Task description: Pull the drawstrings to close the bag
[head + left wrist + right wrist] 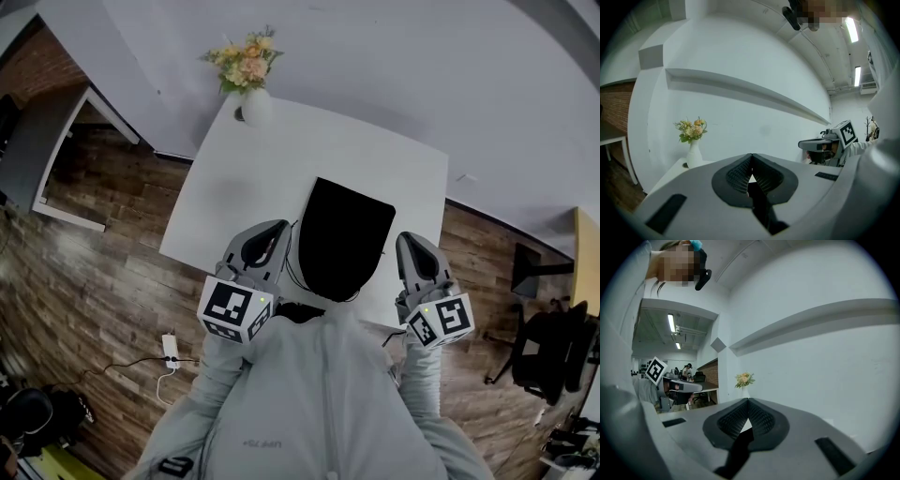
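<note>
A black drawstring bag (342, 239) lies on the white table (262, 169), its mouth toward the person. My left gripper (270, 232) is just left of the bag and my right gripper (412, 244) just right of it, both raised and pointing at the far wall. In the left gripper view the jaws (751, 176) are shut, and a black drawstring (764, 211) runs down out of them. The right gripper view shows the same: jaws (748, 414) shut, with a black drawstring (736, 451) trailing down to the left. The bag is hidden in both gripper views.
A white vase of flowers (251, 84) stands at the table's far edge. A grey desk (56, 150) is at the left, a black office chair (544, 347) at the right, and a power strip (170, 349) lies on the wooden floor.
</note>
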Motion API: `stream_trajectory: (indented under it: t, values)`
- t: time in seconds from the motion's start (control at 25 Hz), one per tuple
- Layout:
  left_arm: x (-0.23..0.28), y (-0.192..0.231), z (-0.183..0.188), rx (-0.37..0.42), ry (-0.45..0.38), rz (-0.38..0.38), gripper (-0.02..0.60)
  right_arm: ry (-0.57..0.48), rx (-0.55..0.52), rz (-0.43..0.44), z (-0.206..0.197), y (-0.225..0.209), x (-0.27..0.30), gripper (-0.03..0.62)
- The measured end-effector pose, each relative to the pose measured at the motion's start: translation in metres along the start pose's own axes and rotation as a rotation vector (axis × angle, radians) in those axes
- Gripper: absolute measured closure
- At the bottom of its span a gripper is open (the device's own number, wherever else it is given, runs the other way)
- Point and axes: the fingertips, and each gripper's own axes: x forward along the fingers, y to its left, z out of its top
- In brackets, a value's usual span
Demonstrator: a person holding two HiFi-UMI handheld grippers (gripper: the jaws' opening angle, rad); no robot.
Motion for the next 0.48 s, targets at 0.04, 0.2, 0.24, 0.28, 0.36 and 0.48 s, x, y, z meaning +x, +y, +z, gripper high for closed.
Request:
stream_trajectory:
  t: [0.04,0.2,0.24,0.28,0.36,0.48]
  values:
    - [-0.0005,0.0002,-0.0007,-0.001,0.003,-0.003,0.557,0.001,-0.002,-0.003,0.0001,0.0003,-0.0002,0.571]
    - [-0.0018,0.0022,-0.003,0.006,0.014,-0.005,0.557,0.005,-0.014,-0.011,0.0011,0.002,0.0015,0.571]
    - [-0.002,0.0028,-0.0035,0.009,0.016,-0.005,0.557,0.007,-0.017,-0.012,0.001,0.0025,0.002,0.571]
    - [-0.0022,0.0033,-0.004,0.011,0.018,-0.004,0.557,0.008,-0.019,-0.014,0.0011,0.0032,0.0023,0.571]
    - [-0.0033,0.0043,-0.005,0.01,0.02,-0.004,0.557,0.005,-0.021,-0.018,0.0012,0.0049,0.0025,0.571]
    - [-0.0047,0.0051,-0.0058,0.01,0.02,-0.006,0.557,0.001,-0.018,-0.027,0.0013,0.0061,0.0024,0.571]
